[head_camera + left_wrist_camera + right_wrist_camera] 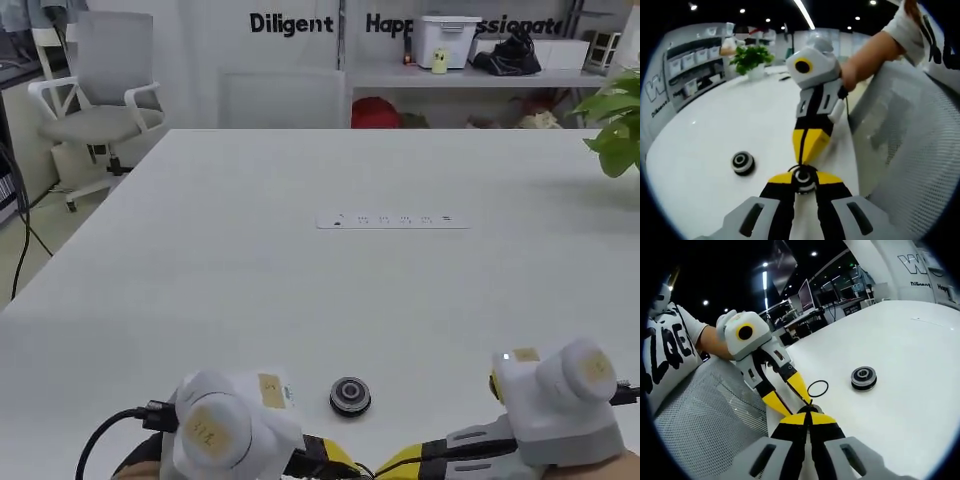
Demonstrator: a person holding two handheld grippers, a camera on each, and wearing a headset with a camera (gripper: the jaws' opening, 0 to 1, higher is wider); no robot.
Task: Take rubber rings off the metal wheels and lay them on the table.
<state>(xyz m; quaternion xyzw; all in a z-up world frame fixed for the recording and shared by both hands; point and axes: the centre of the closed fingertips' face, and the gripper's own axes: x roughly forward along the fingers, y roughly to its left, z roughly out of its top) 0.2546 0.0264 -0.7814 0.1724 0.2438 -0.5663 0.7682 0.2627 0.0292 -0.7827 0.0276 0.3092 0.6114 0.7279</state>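
My left gripper (804, 179) is shut on a small metal wheel (803, 176) with a dark rubber ring around it, held just above the near table edge. My right gripper (811, 415) is shut too, its yellow tips pinching the upper rim of that wheel, where the ring sits. In the head view the two grippers meet tip to tip at the bottom, left gripper (345, 465) and right gripper (388, 467). A second metal wheel (350, 396) lies flat on the white table (300, 300), also wheel (863, 377). A loose black rubber ring (818, 388) lies on the table near the grippers.
A white power strip (392, 220) lies mid-table. A green plant (615, 125) stands at the far right edge. An office chair (100, 90) is beyond the far left corner, and a grey mesh chair back (910, 150) sits close behind the grippers.
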